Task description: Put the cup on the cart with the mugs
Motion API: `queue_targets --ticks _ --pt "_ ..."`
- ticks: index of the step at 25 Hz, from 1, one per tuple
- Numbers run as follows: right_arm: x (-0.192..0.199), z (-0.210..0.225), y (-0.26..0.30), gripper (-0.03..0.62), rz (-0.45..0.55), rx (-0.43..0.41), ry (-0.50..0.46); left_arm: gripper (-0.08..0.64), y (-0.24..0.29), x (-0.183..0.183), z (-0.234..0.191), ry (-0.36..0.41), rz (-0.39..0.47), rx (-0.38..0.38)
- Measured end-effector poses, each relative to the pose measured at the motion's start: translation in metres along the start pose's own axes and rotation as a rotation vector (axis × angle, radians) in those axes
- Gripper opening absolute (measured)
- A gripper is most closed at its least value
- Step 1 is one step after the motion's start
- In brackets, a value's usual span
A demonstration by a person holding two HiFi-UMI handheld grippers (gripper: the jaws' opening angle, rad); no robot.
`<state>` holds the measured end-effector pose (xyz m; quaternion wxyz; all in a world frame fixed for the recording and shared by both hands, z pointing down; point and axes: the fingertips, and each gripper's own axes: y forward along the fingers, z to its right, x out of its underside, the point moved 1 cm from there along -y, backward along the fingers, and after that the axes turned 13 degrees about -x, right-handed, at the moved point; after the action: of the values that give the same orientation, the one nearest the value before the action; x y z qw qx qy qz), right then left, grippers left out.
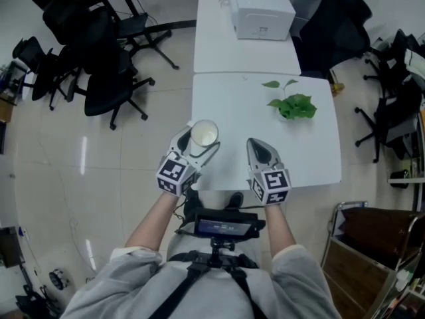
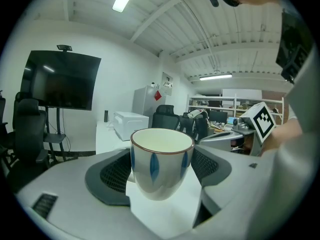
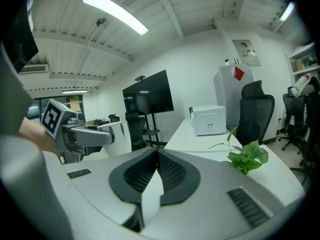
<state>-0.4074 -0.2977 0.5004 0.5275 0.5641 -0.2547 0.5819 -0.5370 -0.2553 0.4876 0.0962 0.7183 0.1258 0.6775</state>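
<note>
A white cup (image 1: 203, 135) with blue leaf marks and a brown rim stands upright between the jaws of my left gripper (image 1: 200, 140), over the near left corner of the white table (image 1: 259, 98). In the left gripper view the cup (image 2: 161, 161) fills the gap and both pads press its sides. Whether its base rests on the table I cannot tell. My right gripper (image 1: 257, 149) hovers over the table's front edge to the right, shut with nothing in it (image 3: 156, 160). The right gripper view shows the left gripper (image 3: 75, 134) with the cup (image 3: 117, 134) at the left.
A green plant cutting (image 1: 293, 105) lies on the table's right side. A white box (image 1: 262, 12) sits on the far table. Black office chairs (image 1: 106, 65) crowd the left. A metal-framed stand (image 1: 368, 251) is at the lower right.
</note>
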Motion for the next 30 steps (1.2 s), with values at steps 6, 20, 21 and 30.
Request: queue_targets --ticks 6,20,21,30 --pt "0.005 0.007 -0.028 0.006 0.019 0.037 0.011 0.374 -0.005 0.000 0.020 0.008 0.005 0.009" --pt "0.014 0.025 -0.121 0.006 0.067 0.193 0.058 0.374 -0.004 -0.016 0.100 0.066 0.029 0.152" --pt "0.014 0.024 -0.128 0.006 0.074 0.213 0.065 0.374 -0.006 -0.018 0.105 0.070 0.024 0.170" --pt "0.033 -0.002 -0.210 0.006 0.140 0.480 0.128 0.374 -0.029 -0.026 0.175 0.125 0.033 0.448"
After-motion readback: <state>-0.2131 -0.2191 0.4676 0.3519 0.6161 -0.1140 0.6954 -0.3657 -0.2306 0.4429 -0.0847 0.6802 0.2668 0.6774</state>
